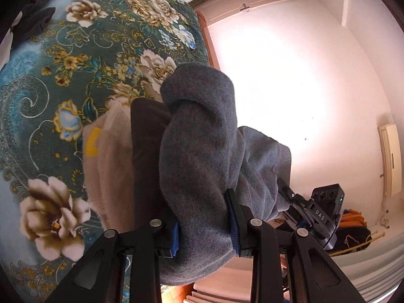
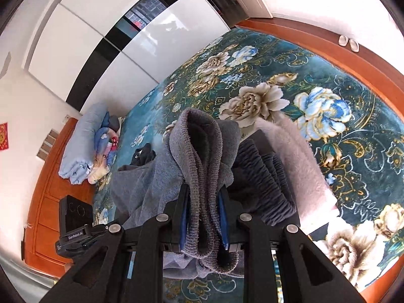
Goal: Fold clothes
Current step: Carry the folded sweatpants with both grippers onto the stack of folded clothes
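A grey-blue knitted garment (image 1: 202, 151) is lifted above the floral bed cover (image 1: 63, 75). My left gripper (image 1: 205, 227) is shut on a thick folded bundle of it, blue pads pressed against both sides. In the right wrist view my right gripper (image 2: 203, 217) is shut on the garment's ribbed hem (image 2: 202, 164), which stands up between the pads. Below the lifted garment lies a stack of folded clothes: a pale pink fluffy piece (image 2: 298, 166), a dark piece (image 1: 149, 136) and a dark grey ribbed piece (image 2: 260, 176). The other gripper (image 1: 315, 214) shows at right in the left wrist view.
The bed cover (image 2: 341, 151) fills the bed, framed by an orange wooden edge (image 2: 315, 40). Folded light blue bedding (image 2: 83, 141) lies at the bed's far end, and dark clothing (image 1: 35, 17) lies further off. A white glossy wardrobe (image 2: 101, 38) stands behind. Orange items (image 1: 353, 219) lie on the floor.
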`<act>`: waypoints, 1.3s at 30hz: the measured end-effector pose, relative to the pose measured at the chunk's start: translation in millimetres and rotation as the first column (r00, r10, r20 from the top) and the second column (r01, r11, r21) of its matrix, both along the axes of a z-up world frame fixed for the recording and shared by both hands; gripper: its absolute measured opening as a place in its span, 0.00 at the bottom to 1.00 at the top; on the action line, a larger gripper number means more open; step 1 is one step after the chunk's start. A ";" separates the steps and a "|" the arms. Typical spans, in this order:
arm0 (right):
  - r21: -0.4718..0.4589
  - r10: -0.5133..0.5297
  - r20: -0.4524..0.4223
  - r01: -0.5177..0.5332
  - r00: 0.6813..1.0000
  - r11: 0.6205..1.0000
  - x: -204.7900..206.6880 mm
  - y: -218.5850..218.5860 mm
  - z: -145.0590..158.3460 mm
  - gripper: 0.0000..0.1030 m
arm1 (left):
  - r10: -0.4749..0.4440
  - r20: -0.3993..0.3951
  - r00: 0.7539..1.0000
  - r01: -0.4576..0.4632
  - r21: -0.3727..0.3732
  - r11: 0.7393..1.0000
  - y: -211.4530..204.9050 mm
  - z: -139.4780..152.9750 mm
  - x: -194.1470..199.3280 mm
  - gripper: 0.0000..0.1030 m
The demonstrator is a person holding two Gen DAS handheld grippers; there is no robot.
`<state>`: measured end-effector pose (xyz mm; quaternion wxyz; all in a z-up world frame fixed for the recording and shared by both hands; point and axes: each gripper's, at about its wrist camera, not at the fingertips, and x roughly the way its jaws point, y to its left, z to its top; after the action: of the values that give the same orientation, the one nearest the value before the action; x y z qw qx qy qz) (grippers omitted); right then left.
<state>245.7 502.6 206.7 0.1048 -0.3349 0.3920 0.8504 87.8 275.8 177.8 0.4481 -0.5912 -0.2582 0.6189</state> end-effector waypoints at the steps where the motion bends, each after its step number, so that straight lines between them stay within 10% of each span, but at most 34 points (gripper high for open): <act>1: -0.009 -0.004 -0.003 0.004 1.000 1.000 -1.8 4.0 -7.1 0.22 | 0.004 0.014 1.000 -0.004 0.002 1.000 0.9 -5.9 -4.2 0.33; 10: -0.139 -0.093 -0.011 0.091 0.996 0.986 9.7 32.2 -44.3 0.28 | 0.029 0.032 0.999 -0.031 0.068 0.997 -19.5 2.1 -16.2 0.69; 16: 0.056 -0.167 -0.028 0.168 0.986 0.984 35.3 32.0 2.8 0.29 | -0.003 -0.323 0.946 -0.010 -0.037 0.999 -9.3 66.0 2.8 0.69; 21: 0.256 -0.005 -0.022 0.010 1.000 0.967 8.8 -8.6 25.4 0.28 | -0.136 -0.474 0.870 0.114 -0.077 0.991 36.5 81.1 33.3 0.69; 30: 0.209 0.075 0.134 -0.102 0.988 0.973 -58.3 -9.0 -34.0 0.28 | -0.045 -0.262 0.964 0.021 -0.093 0.995 37.8 0.3 -0.8 0.69; 39: 0.183 0.069 0.208 -0.109 0.976 0.977 -83.3 2.3 -57.8 0.26 | -0.083 -0.330 0.940 0.018 -0.194 0.981 53.6 1.5 -0.2 0.69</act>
<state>162.5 504.9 148.9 0.1375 -0.4244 0.2793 0.8503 87.7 329.4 179.3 0.4435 -0.5228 -0.1029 0.7207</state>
